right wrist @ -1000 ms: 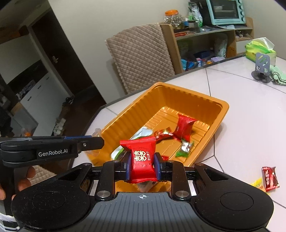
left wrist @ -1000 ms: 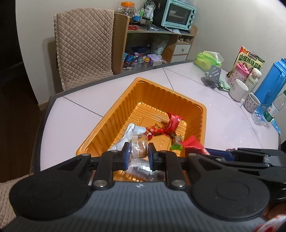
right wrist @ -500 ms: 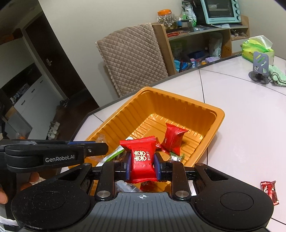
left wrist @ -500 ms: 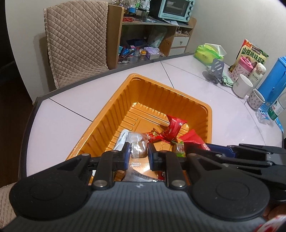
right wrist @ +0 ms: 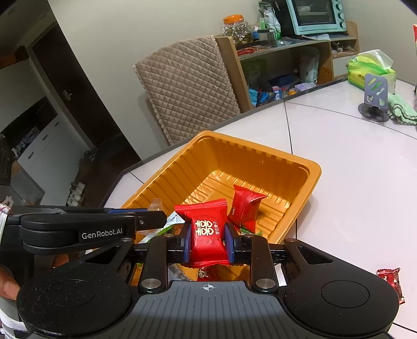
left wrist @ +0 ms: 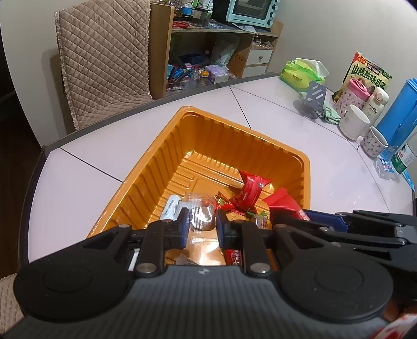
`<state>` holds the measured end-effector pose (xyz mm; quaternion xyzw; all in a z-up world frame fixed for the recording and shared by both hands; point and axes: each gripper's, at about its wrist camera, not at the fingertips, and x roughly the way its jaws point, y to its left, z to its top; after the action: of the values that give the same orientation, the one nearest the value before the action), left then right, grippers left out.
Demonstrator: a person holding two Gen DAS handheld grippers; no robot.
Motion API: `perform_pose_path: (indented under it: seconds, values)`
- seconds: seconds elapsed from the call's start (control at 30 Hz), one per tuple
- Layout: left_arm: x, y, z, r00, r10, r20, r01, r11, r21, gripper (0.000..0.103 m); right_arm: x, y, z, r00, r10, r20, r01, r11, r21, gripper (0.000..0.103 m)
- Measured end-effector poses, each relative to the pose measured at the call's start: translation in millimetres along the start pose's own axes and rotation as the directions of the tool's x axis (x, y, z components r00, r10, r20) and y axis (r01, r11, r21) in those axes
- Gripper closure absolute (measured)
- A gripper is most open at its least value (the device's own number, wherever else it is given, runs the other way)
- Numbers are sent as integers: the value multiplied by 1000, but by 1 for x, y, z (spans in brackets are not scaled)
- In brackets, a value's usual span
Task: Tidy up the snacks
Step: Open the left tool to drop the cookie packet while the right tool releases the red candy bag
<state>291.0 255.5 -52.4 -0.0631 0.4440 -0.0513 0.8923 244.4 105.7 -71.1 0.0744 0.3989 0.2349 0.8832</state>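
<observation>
The left gripper (left wrist: 200, 224) was closed on a small snack in a clear wrapper (left wrist: 202, 217), with something brown inside. Its two blue pads squeezed the wrapper from both sides. It held the snack over the near end of the orange tray (left wrist: 146, 167).

The right gripper (right wrist: 207, 238) was closed on a red candy pack (right wrist: 207, 233) with gold signs on it. The pack stood up between the blue pads, also above the near end of the tray. The two grippers were side by side, and each one showed at the edge of the other's view.

Under the grippers, inside the tray, lay more snacks. There was a white packet (left wrist: 170, 208) near the left wall, a twisted red wrapper (left wrist: 250, 193) in the middle, and a small green sweet (left wrist: 260, 215) by it. More red wrappers lay under the jaws at the very front. The far half of the tray was bare.

The tray sat on a white table (left wrist: 78, 177). One red candy (right wrist: 389, 284) lay alone on the table, to the right of the tray and well apart from it.

Farther back on the table stood a white mug (left wrist: 353, 125), a patterned cup (left wrist: 374, 142), a pink bottle (left wrist: 350, 95), a blue jug (left wrist: 398, 109) and a green pack of tissues (left wrist: 302, 73).

Past the table stood a chair with a quilted cover (left wrist: 104, 57). Beside it was a wooden shelf (left wrist: 216, 34) with a light blue oven (left wrist: 254, 10) on top.
</observation>
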Motion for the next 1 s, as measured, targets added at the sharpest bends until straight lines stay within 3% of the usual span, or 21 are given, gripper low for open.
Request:
perform_pose_path:
  seconds: [0.57, 1.0]
  values:
    - [-5, 13, 3, 999, 33, 13, -33, 999, -10, 74, -1, -1, 3, 1000, -1, 1, 1, 1000, 2, 76]
    - [-4, 28, -1, 998, 59, -8, -59, 998, -32, 66, 22, 2, 4, 1000, 15, -27, -15, 1000, -20, 76]
